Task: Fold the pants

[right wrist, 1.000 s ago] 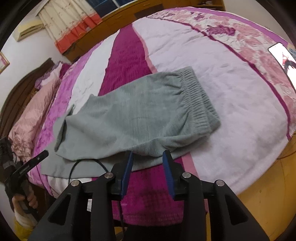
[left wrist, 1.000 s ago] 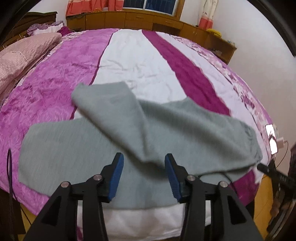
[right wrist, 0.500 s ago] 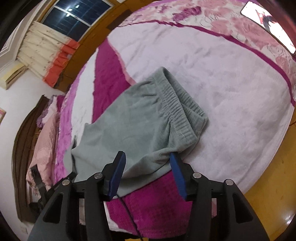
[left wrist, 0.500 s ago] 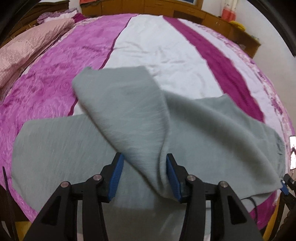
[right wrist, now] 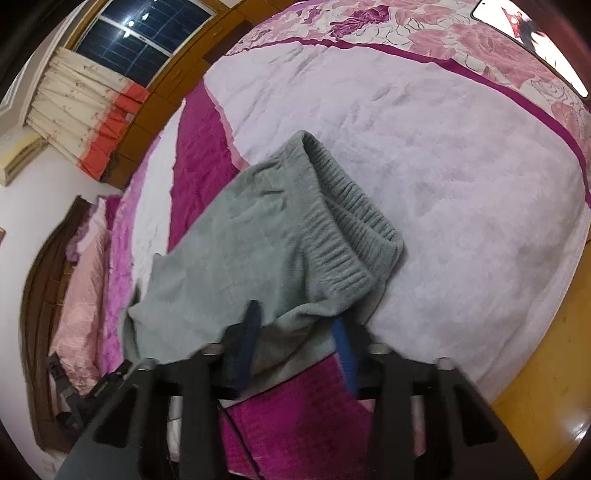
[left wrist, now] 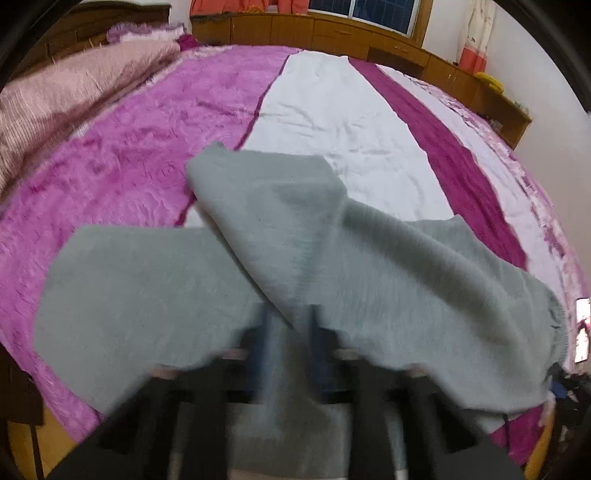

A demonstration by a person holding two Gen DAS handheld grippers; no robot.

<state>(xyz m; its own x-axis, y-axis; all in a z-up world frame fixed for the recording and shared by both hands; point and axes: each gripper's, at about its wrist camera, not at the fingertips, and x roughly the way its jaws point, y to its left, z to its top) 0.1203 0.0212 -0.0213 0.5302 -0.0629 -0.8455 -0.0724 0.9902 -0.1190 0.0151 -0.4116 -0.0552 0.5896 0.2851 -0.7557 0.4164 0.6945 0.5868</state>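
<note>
Grey pants (left wrist: 406, 277) lie across the near edge of the bed, one leg folded over the other and pointing away. My left gripper (left wrist: 290, 332) is blurred and shut on the near fold of that upper leg, which drapes over its fingers. In the right wrist view the pants (right wrist: 221, 258) end in a ribbed waistband (right wrist: 351, 229). The jaws of my right gripper (right wrist: 297, 332) are closing, with the near edge of the pants below the waistband between them and the pads still apart.
The bed (left wrist: 332, 110) has a pink, white and magenta cover (right wrist: 443, 147). A pink pillow (left wrist: 55, 92) lies at the far left. A lit phone (right wrist: 532, 33) rests near the bed's edge. Wooden cabinets (left wrist: 332, 26) line the far wall.
Both grippers came down and forward onto the pants. The left jaws closed on the fold of the upper leg. The right jaws widened, then narrowed around the edge by the waistband.
</note>
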